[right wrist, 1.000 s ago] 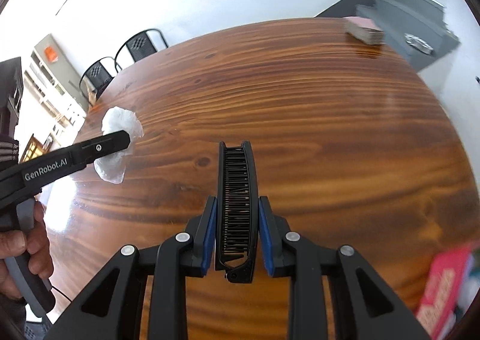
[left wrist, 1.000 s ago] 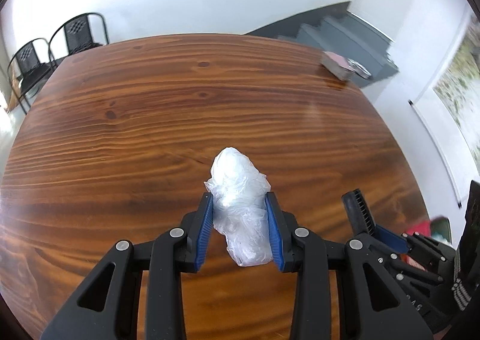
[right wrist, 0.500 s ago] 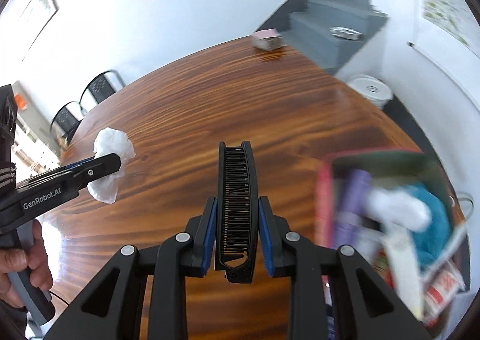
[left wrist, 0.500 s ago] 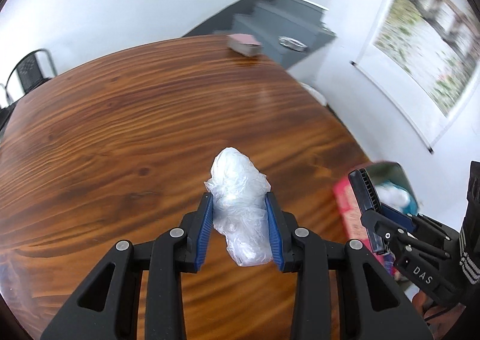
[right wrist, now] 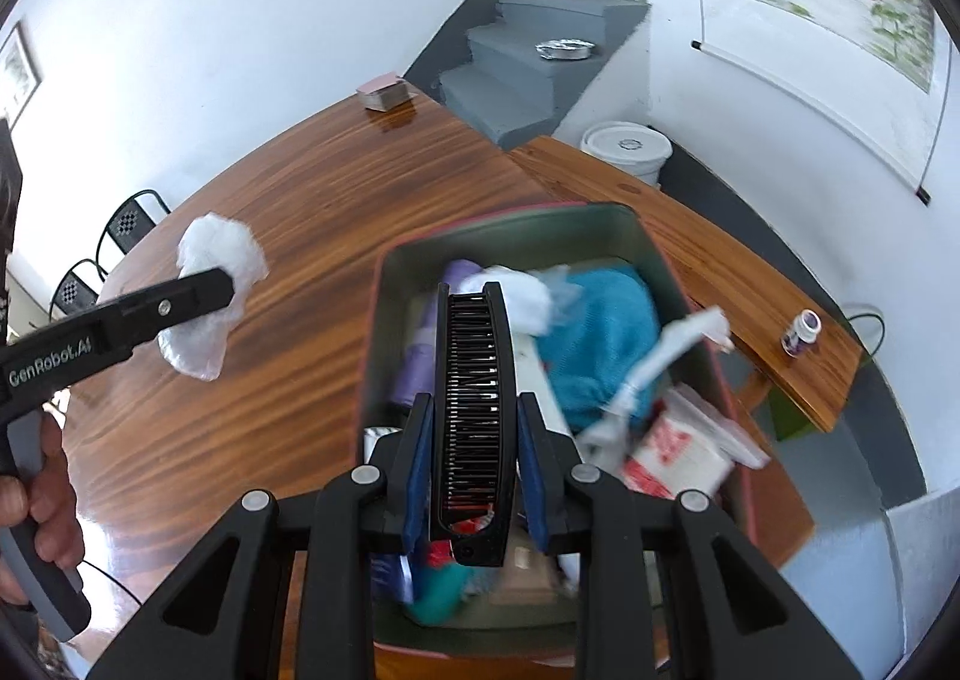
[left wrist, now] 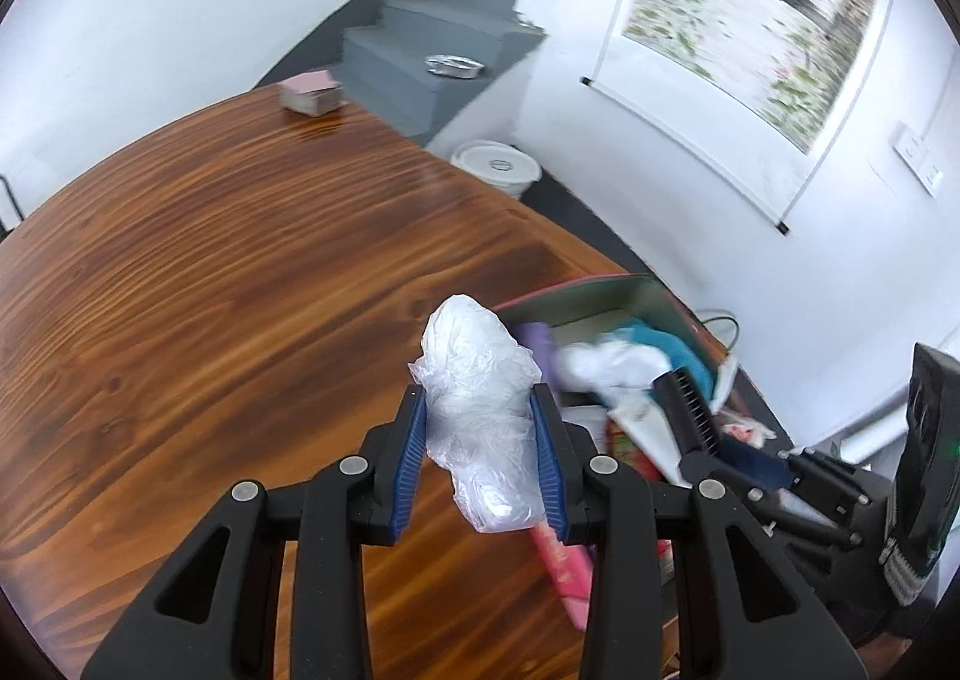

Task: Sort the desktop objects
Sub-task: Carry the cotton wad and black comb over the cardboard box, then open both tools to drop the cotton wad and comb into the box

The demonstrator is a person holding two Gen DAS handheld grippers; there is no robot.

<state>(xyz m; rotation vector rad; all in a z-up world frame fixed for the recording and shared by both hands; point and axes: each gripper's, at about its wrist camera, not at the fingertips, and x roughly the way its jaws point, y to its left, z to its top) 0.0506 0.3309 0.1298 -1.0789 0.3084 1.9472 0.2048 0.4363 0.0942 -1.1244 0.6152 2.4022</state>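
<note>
Both tools loaded. My left gripper (left wrist: 480,455) is clamped on a crumpled wad of clear plastic film (left wrist: 477,410), the blue pads (left wrist: 411,461) pressing its sides; the wad sticks out past the fingertips and hangs over the dark-grained wooden bench (left wrist: 210,290), just beside the box rim. In the right wrist view the same wad (right wrist: 210,290) shows at the left, held above the bench (right wrist: 300,236), with a person's hand (right wrist: 42,506) on the grey handle. My right gripper (right wrist: 474,464) is closed on a black folding comb with fine teeth (right wrist: 474,410), upright between the pads and pointing forward over the green-lined rectangular box with a red rim (right wrist: 510,230). The box holds a teal cloth (right wrist: 600,344), a lilac tube (right wrist: 420,350), white crumpled pieces and red-printed packets, blurred. A small white bottle with a dark cap (right wrist: 801,331) stands on a lower wooden shelf (right wrist: 720,260) beyond the box.
</note>
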